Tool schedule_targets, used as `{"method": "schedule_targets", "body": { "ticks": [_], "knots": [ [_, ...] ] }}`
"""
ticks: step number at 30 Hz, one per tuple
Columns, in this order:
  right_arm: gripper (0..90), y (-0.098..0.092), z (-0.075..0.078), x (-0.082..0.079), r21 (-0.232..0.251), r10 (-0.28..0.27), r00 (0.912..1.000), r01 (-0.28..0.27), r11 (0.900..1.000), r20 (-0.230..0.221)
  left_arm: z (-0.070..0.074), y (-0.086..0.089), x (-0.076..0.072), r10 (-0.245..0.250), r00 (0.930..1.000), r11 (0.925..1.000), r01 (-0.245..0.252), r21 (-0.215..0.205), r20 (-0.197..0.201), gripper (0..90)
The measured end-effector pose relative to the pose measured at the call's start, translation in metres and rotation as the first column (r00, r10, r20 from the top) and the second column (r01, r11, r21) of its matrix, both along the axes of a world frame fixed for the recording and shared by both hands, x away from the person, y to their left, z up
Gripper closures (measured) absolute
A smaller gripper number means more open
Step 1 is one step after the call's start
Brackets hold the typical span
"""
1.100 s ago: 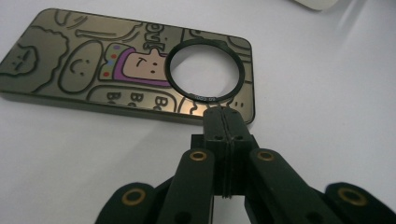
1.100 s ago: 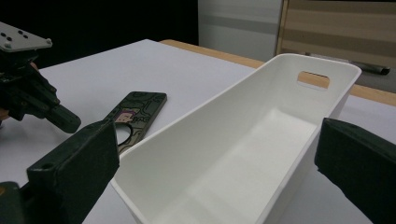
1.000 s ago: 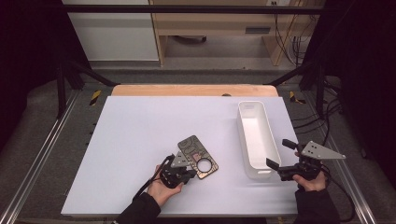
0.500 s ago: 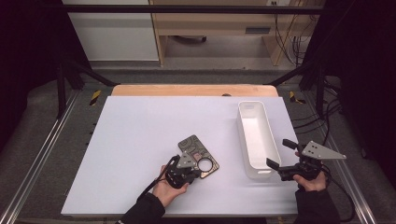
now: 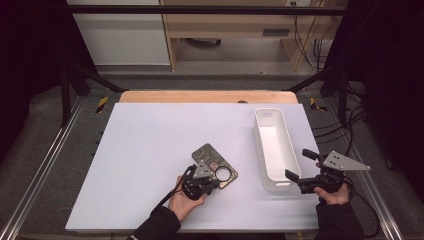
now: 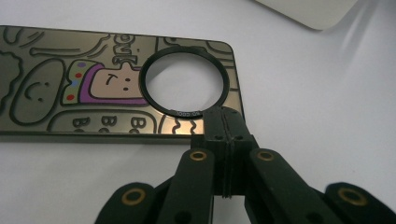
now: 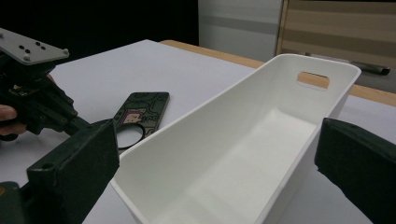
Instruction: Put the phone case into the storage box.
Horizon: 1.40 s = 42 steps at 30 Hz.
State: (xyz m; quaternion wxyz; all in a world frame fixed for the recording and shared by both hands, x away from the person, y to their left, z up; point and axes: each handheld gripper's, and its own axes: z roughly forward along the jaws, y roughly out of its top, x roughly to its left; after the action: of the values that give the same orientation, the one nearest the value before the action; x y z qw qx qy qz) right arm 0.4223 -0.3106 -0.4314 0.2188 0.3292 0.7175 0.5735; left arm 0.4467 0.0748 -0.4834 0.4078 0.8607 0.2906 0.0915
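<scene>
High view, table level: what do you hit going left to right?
Left hand-held gripper, shut on the black ring at the corner of the decorated dark card → white bin → right hand-held gripper, jaws open at the bin's near end.

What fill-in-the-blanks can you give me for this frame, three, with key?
1. The left hand-held gripper is shut on the black ____ that lies on the illustrated plate.
2. The right hand-held gripper is ____, its jaws on either side of the near end of the white bin.
3. The inside of the white bin is ____.

Missing words: ring; open; empty
</scene>
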Motion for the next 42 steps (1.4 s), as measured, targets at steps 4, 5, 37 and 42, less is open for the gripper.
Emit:
{"method": "schedule_targets", "body": {
  "ticks": [4, 5, 37, 42],
  "knots": [
    [0.5, 0.000, 0.000, 0.000, 0.000, 0.000, 1.0000, 0.000, 1.000, 0.000, -0.001, -0.003, 0.001, 0.000, 1.0000, 1.0000, 0.000, -0.002, 0.006, 89.2],
    [0.5, 0.000, 0.000, 0.000, 0.000, 0.000, 1.0000, 0.000, 1.000, 0.000, -0.001, -0.003, 0.001, 0.000, 1.0000, 1.0000, 0.000, -0.001, 0.010, 89.2],
    [0.5, 0.000, 0.001, 0.000, -0.003, -0.002, 1.0000, 0.002, 1.000, 0.004, 0.070, 0.030, 0.042, 0.060, 0.9926, 0.9973, -0.055, -0.048, 0.105, 89.3],
    [0.4, 0.000, 0.001, -0.001, -0.002, -0.002, 1.0000, 0.002, 1.000, 0.002, 0.075, 0.025, 0.056, 0.068, 0.9920, 0.9969, -0.063, -0.046, 0.107, 89.3]
  ]
}}
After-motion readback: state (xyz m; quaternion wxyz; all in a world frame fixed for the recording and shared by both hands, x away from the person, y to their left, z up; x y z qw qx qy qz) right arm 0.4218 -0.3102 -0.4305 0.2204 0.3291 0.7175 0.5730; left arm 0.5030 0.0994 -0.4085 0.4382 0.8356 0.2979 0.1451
